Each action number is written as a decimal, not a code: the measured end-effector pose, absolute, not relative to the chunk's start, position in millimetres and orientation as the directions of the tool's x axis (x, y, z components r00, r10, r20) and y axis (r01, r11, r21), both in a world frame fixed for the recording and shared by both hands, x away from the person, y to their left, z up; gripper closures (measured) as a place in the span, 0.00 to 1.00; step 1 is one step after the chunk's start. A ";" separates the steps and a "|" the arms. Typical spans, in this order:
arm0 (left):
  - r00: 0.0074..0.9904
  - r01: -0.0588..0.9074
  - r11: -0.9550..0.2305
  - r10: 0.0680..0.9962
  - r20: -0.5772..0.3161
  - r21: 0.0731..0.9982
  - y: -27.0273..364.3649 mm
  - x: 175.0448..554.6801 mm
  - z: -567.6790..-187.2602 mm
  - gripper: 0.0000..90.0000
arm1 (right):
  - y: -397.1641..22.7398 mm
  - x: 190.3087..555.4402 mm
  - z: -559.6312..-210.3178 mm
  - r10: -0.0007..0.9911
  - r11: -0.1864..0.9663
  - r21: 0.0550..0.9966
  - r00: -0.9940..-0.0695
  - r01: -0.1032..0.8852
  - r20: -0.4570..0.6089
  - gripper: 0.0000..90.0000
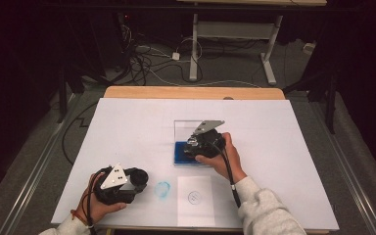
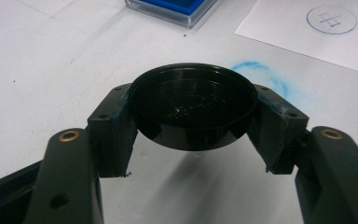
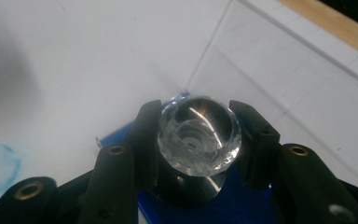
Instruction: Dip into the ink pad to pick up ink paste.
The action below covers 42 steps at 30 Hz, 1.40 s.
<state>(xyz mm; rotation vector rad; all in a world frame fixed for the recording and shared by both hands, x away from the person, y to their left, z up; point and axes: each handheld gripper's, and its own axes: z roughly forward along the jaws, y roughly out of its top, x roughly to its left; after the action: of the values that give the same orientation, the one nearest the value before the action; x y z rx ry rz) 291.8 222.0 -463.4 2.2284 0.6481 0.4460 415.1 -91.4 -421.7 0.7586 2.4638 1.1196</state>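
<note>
My left gripper [image 1: 135, 179] rests near the table's front left, shut on a round black cap [image 2: 193, 105] that it holds just above the white surface. Its pads [image 2: 116, 126] clamp the cap's rim from both sides. My right gripper [image 1: 192, 147] is at the middle of the table, shut on a stamp with a clear faceted knob [image 3: 198, 135] and a black body. The stamp stands over the blue ink pad [image 3: 247, 203] of an open case [image 1: 181, 157]. The case's clear lid [image 3: 270, 70] stands upright behind it.
A blue ring smear [image 1: 162, 189] marks the white board between the two hands. Beside it lies a white paper sheet [image 1: 196, 183] with a printed circle [image 1: 195, 197]. The board's wooden far edge [image 1: 191, 92] borders a dark floor with cables.
</note>
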 end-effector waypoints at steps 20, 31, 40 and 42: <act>0.809 0.302 -0.588 0.575 0.125 0.750 220.7 292.4 -461.0 0.41 | -141.5 382.6 -367.9 0.606 0.453 0.859 -0.789 0.240 -0.099 0.64; 0.800 0.311 -0.584 0.587 0.125 0.750 225.3 288.9 -461.1 0.41 | -146.8 377.2 -358.9 0.601 0.450 0.866 -0.791 0.217 -0.113 0.64; 0.796 0.320 -0.579 0.594 0.119 0.750 227.8 289.8 -462.7 0.41 | -146.5 371.2 -352.5 0.583 0.450 0.871 -0.804 0.198 -0.117 0.64; 0.795 0.320 -0.579 0.594 0.119 0.750 228.3 290.0 -462.8 0.41 | -146.4 369.5 -351.3 0.578 0.449 0.872 -0.807 0.192 -0.120 0.64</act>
<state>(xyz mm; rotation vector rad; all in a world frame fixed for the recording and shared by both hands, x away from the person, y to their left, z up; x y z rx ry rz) 290.0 228.3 -462.8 2.2241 0.6721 0.4663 369.5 -146.4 -351.3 0.6501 2.3029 1.3105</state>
